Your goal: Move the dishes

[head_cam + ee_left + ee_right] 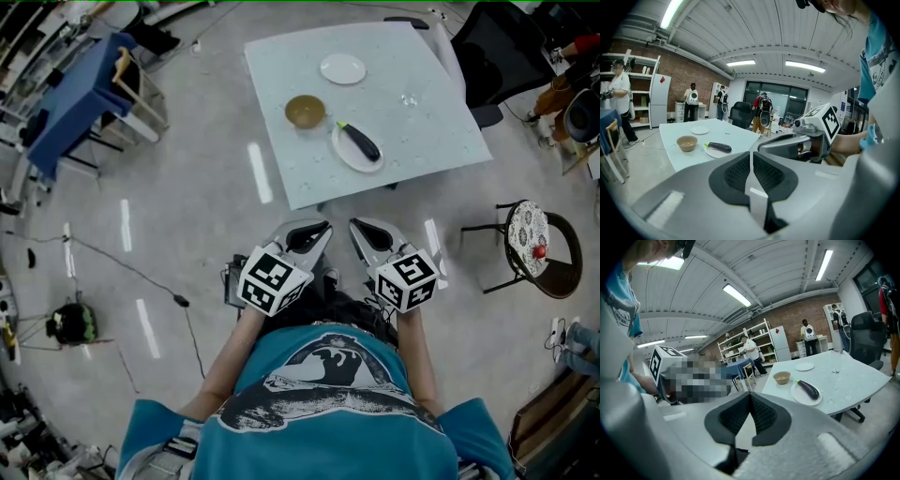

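Both clenched, empty: left hand-held gripper and right hand-held gripper. At twelve o'clock, well apart, the pale square surface carries a tan bowl, a white oval plate bearing a dark aubergine, and a small white plate. Lifting any, I'd pinch rims, level.

**Table at twelve, dishes upon it**

The table stands at my twelve o'clock. On it, taken from the bowl, the plate lies near at four o'clock with the eggplant on it. The small plate lies at one o'clock, the glass at three. My left gripper and right gripper sit side by side, short of the table's near edge.
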`<state>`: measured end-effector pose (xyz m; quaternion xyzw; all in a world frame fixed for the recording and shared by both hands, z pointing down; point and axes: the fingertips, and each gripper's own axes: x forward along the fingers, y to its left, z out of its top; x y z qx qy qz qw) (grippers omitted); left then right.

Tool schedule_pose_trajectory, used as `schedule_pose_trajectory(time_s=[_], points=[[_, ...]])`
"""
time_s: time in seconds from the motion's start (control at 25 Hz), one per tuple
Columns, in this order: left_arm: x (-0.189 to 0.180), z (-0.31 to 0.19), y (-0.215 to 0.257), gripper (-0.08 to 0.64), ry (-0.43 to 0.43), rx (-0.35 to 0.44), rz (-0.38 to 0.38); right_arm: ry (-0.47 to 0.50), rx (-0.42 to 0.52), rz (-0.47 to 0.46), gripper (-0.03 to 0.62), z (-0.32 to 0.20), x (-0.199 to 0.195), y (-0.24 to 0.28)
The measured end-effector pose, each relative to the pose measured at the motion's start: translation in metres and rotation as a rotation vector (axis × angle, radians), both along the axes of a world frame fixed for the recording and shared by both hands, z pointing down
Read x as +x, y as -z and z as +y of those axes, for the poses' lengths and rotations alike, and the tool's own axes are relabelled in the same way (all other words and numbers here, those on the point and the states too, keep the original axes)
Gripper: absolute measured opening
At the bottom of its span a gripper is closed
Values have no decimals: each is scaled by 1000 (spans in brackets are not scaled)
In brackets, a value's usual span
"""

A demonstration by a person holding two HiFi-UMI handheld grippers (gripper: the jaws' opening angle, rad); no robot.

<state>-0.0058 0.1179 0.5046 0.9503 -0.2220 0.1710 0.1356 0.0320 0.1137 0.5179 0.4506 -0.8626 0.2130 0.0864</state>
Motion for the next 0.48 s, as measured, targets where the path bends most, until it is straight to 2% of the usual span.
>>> schedule_pose_trajectory(time_s=[0.48], points=[[10, 6, -6, 32, -41, -4, -12, -1, -9, 12, 2, -1, 2, -3]])
